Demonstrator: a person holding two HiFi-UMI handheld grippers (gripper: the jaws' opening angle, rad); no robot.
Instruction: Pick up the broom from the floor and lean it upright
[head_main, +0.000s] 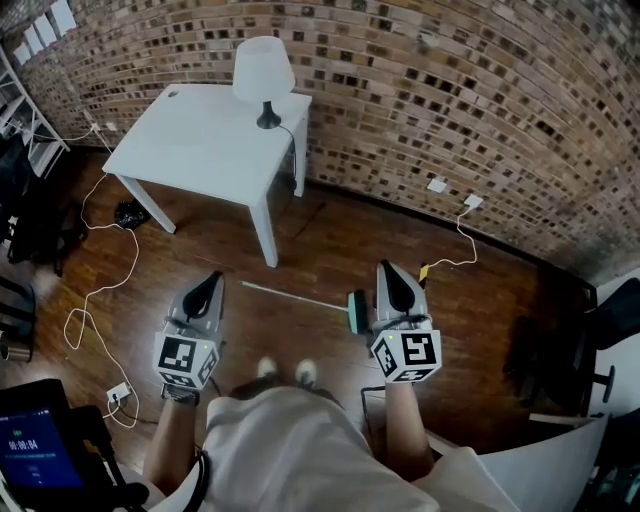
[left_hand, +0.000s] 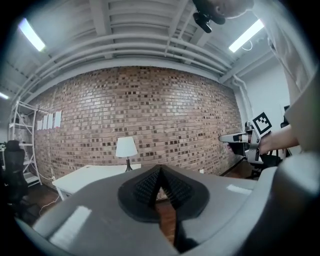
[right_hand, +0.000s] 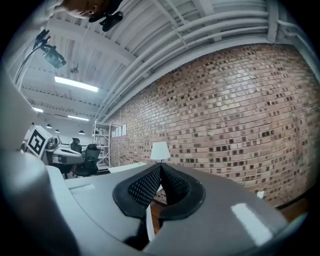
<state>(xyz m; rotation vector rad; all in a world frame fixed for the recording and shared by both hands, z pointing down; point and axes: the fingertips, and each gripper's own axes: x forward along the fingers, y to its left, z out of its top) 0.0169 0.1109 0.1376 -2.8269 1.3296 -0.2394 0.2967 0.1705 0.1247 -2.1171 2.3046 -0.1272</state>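
While broom (head_main: 300, 297) lies on floor (head_main: 200, 250), left gripper (head_main: 212, 279), right gripper (head_main: 390, 269) closed, empty.

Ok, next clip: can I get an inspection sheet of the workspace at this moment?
Surface: dark wooden floor.
Job's things: broom lies flat on the floor, green head beside the right gripper, handle running toward the left gripper; not yet picked up.
Clutter: white table with a lamp on it; a lit screen at lower left.
Grippers: left gripper and right gripper both shut, nothing between the jaws.
Cables: a white cable loops over the floor to a power strip; another hangs from a wall socket.
Surroundings: brick wall, black office chair.
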